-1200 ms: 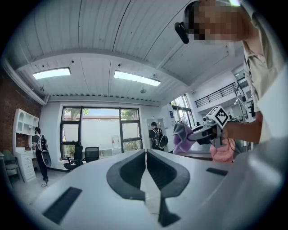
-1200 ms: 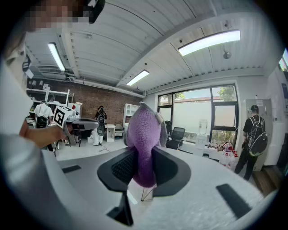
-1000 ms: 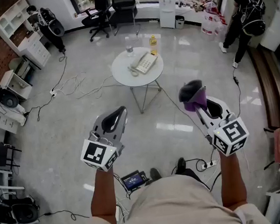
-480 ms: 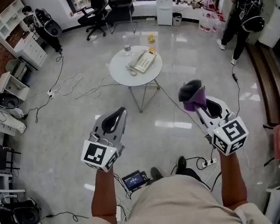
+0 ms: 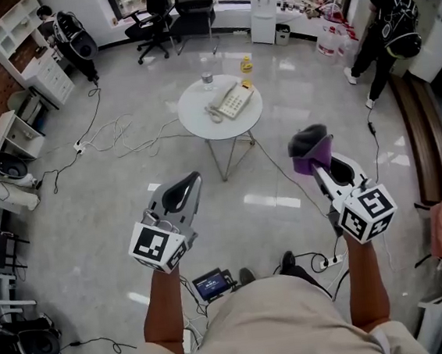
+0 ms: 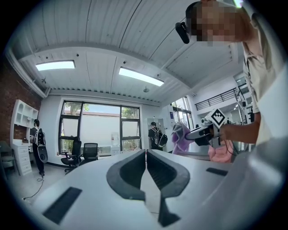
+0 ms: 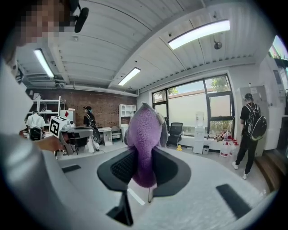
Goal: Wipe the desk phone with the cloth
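Observation:
A cream desk phone (image 5: 231, 99) lies on a small round white table (image 5: 199, 118) some way ahead on the floor. My right gripper (image 5: 313, 157) is shut on a purple cloth (image 5: 309, 148) that bunches up between its jaws; in the right gripper view the purple cloth (image 7: 143, 141) fills the gap between the pads. My left gripper (image 5: 188, 182) is shut with nothing in it, its pads (image 6: 135, 168) pressed together. Both grippers hang in the air at waist height, well short of the table.
A bottle (image 5: 207, 78) and a yellow item (image 5: 246, 64) stand at the table's far edge. Cables (image 5: 115, 136) trail over the floor on the left. Office chairs (image 5: 187, 7) stand by the windows, a person (image 5: 384, 25) at the back right, shelves (image 5: 30, 43) on the left.
The view has shifted slightly, so the table and phone sit a little to the right. Both grippers keep their pose and their grip.

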`<state>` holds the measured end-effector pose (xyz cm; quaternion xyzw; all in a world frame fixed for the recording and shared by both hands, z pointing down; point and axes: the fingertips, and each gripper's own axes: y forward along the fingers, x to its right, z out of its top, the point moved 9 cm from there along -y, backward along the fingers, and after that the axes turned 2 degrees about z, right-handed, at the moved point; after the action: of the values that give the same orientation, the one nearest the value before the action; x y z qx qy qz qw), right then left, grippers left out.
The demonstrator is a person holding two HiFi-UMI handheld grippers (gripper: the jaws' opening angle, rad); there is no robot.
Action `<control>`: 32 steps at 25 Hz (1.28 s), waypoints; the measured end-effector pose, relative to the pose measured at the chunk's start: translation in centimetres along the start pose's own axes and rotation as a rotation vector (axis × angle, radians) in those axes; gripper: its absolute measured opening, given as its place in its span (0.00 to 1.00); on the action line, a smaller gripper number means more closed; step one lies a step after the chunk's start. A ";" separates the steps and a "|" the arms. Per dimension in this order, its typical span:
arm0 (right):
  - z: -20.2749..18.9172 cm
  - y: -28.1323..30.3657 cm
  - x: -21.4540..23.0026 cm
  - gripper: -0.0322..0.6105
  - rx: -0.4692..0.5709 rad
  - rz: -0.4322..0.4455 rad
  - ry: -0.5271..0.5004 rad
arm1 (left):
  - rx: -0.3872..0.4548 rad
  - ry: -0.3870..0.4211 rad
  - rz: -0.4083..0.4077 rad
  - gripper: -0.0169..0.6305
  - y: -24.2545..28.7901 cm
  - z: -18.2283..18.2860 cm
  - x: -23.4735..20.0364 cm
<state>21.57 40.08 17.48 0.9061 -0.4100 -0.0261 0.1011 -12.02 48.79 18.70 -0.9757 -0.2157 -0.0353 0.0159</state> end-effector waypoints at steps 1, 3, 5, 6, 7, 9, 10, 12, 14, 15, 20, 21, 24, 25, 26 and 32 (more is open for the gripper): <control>0.1 0.4 -0.2 0.17 -0.003 -0.001 -0.008 | 0.001 -0.002 0.001 0.05 -0.1 -0.1 -0.4; 0.6 1.3 -0.4 0.17 -0.008 0.001 -0.021 | -0.008 -0.010 0.010 0.05 -0.2 0.3 -1.3; 1.2 2.2 -0.6 0.17 -0.015 0.004 -0.030 | -0.008 -0.019 0.015 0.05 -0.2 0.4 -2.0; 1.3 2.6 -0.7 0.17 -0.020 0.007 -0.033 | -0.009 -0.023 0.017 0.05 -0.2 0.4 -2.3; 1.4 2.9 -0.7 0.17 -0.025 0.010 -0.035 | -0.010 -0.027 0.019 0.05 -0.2 0.3 -2.5; 1.4 3.7 -0.3 0.17 -0.031 0.015 -0.038 | -0.016 -0.032 0.027 0.05 -0.1 0.2 -2.8; 1.4 4.2 0.0 0.17 -0.032 0.018 -0.039 | -0.021 -0.034 0.034 0.05 0.0 0.1 -2.9; 1.4 5.3 0.9 0.17 -0.031 0.025 -0.036 | -0.032 -0.038 0.050 0.05 0.4 -0.1 -3.4; 1.5 6.6 1.4 0.17 -0.030 0.035 -0.032 | -0.044 -0.042 0.066 0.05 0.4 -0.4 -4.1; 1.7 7.3 1.6 0.17 -0.029 0.041 -0.030 | -0.050 -0.044 0.073 0.05 0.3 -0.6 -4.6; 1.8 10.9 3.7 0.17 -0.018 0.072 -0.022 | -0.067 -0.041 0.106 0.05 1.5 -1.8 -6.4; 1.7 11.7 4.4 0.17 -0.017 0.079 -0.019 | -0.067 -0.037 0.112 0.05 2.0 -2.2 -6.7; 1.6 14.7 7.4 0.17 -0.021 0.106 -0.012 | -0.074 -0.040 0.144 0.05 4.7 -2.8 -7.8; 1.7 15.7 8.7 0.17 -0.023 0.114 -0.009 | -0.079 -0.041 0.154 0.05 5.9 -2.9 -8.2; 1.9 16.8 9.9 0.17 -0.025 0.123 -0.006 | -0.085 -0.044 0.163 0.05 7.3 -3.0 -8.6; 1.6 22.5 16.5 0.17 -0.056 0.184 0.000 | -0.124 -0.065 0.215 0.05 14.8 -3.1 -9.8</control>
<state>15.66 12.97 21.13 0.8613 -0.4907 -0.0281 0.1283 -14.80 31.08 20.85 -0.9929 -0.1076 -0.0148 -0.0476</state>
